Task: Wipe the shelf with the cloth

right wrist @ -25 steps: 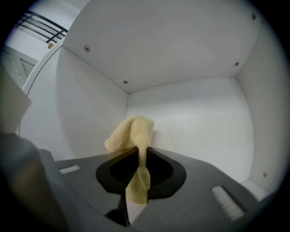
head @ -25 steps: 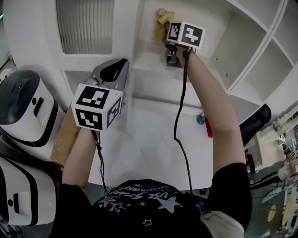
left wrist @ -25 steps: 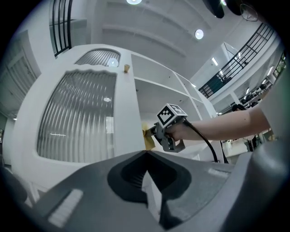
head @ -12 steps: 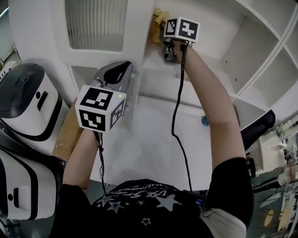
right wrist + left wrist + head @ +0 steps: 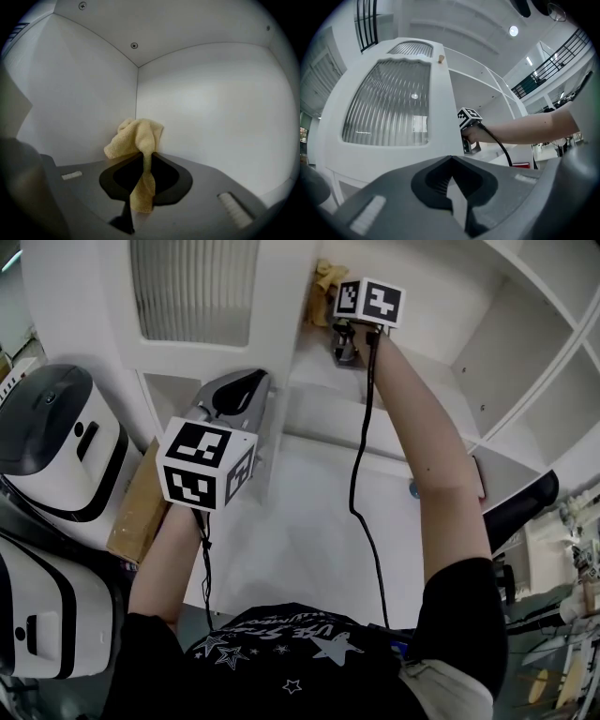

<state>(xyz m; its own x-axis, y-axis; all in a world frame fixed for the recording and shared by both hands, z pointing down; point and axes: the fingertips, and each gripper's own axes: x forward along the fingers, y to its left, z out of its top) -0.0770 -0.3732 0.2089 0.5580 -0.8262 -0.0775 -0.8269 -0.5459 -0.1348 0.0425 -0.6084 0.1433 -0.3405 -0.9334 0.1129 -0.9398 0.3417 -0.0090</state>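
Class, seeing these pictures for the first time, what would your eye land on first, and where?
The crumpled pale-yellow terry cloth stands out, pinched in the right gripper against the back corner of the white shelf compartment. Next comes the left gripper, jaws shut and empty, held before the ribbed glass door panel.

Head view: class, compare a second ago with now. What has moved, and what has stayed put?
The right claw, still shut on the yellow cloth, has slid the cloth slightly left, towards the side wall of the shelf compartment. Nothing was taken or released. The left claw stays shut and empty in front of the ribbed door.
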